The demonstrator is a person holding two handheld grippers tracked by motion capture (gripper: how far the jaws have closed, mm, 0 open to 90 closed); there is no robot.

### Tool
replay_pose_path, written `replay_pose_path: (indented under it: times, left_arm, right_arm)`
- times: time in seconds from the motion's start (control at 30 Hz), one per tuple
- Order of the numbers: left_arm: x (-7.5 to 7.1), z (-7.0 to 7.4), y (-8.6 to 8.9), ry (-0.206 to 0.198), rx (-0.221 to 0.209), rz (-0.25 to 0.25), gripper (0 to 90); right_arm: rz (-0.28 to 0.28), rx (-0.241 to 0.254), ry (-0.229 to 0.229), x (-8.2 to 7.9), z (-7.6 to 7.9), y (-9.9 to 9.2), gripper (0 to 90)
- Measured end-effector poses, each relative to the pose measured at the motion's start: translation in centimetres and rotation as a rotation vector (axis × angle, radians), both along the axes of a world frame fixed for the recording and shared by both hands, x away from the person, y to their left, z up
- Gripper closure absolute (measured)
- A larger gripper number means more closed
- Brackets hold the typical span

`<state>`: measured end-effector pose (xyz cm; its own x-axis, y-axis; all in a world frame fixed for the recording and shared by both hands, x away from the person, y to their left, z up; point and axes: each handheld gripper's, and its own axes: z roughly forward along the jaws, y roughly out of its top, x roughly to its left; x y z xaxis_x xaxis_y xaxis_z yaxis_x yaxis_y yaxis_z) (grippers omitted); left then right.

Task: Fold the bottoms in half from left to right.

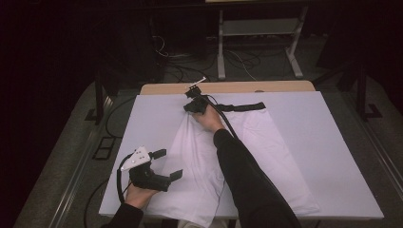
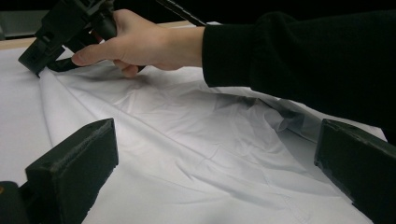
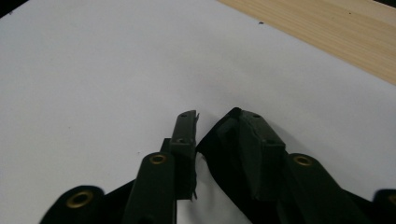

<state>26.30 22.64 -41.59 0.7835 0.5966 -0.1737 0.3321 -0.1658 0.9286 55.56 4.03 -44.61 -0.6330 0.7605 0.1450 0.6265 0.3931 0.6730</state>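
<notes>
My right gripper (image 1: 194, 105) was at the far end of the white garment (image 1: 223, 161), which lay spread on the white-covered surface (image 1: 328, 156) with its near hem hanging over the front edge. In the right gripper view its jaws stood close together with a narrow gap; a black band (image 1: 244, 106) crowded against them, but I could not tell whether any white cloth was yet pinched. My left gripper (image 1: 166, 166) hovered released, jaws wide, just over the garment's near left side.

To do this pinch well, I judged I needed to slide the lower jaw under one layer of the far corner only, keep the black band out of the bite, and clench fully before lifting. The left gripper ought to pin or take the near edge, so that the cloth would not drag in wrinkles.
</notes>
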Motion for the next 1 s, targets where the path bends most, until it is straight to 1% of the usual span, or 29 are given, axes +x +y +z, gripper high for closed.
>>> replay_pose_path:
  times: [0.03, 0.13, 0.17, 0.2, 0.23, 0.37, 0.5, 0.53, 0.57, 0.6, 0.63, 0.8, 0.87, 1.0]
  left_arm:
    - [0.0, 0.0, 0.0, -0.001, -0.001, 0.001, 0.0]
    - [0.0, 0.0, 0.1, -0.002, -0.004, 0.004, 0.0]
    - [0.0, 0.0, 0.1, -0.002, -0.004, 0.005, 0.0]
    - [0.0, 0.0, 0.1, -0.003, -0.004, 0.006, 0.0]
    - [-0.1, 0.0, 0.1, -0.002, -0.005, 0.009, 0.0]
    - [-0.2, 0.1, 0.3, 0.004, 0.001, 0.025, 0.0]
    - [-0.3, 0.2, 0.6, 0.016, 0.003, 0.044, 0.0]
    - [-0.3, 0.2, 0.7, 0.021, 0.013, 0.047, 0.0]
    - [-0.3, 0.2, 0.7, 0.024, 0.02, 0.048, 0.0]
    - [-0.4, 0.3, 0.7, 0.035, 0.035, 0.043, 0.0]
    - [-0.4, 0.3, 0.7, 0.035, 0.035, 0.043, 0.0]
    - [-0.7, 0.3, 1.1, 0.07, 0.076, 0.024, 0.0]
    - [-0.8, 0.2, 1.4, 0.09, 0.077, 0.022, 0.0]
    - [-1.0, 0.2, 2.1, 0.115, 0.097, 0.021, 0.0]
  right_arm:
    - [-0.003, 0.006, 0.003, 0.0, 0.0, 0.0, 69.5]
    - [-0.007, 0.017, 0.011, -0.1, 0.0, 0.0, 79.4]
    - [-0.007, 0.017, 0.011, -0.1, 0.0, 0.0, 79.4]
    - [-0.009, 0.021, 0.013, -0.1, 0.1, 0.0, 82.4]
    - [-0.012, 0.023, 0.012, -0.1, 0.1, 0.0, 83.6]
    - [-0.023, 0.039, 0.021, -0.2, 0.1, -0.1, 84.8]
    - [-0.013, 0.042, 0.018, -0.2, 0.3, -0.3, 85.0]
    - [-0.011, 0.04, 0.015, -0.3, 0.3, -0.3, 85.0]
    - [-0.008, 0.04, 0.012, -0.3, 0.3, -0.3, 85.1]
    - [-0.005, 0.037, 0.012, -0.3, 0.3, -0.2, 85.1]
    - [-0.005, 0.037, 0.012, -0.3, 0.3, -0.2, 85.1]
    - [-0.001, 0.042, 0.012, -0.2, 0.3, -0.4, 85.1]
    - [-0.001, 0.041, 0.012, -0.2, 0.3, -0.4, 85.1]
    - [0.0, 0.04, 0.009, -0.3, 0.3, -0.3, 85.1]
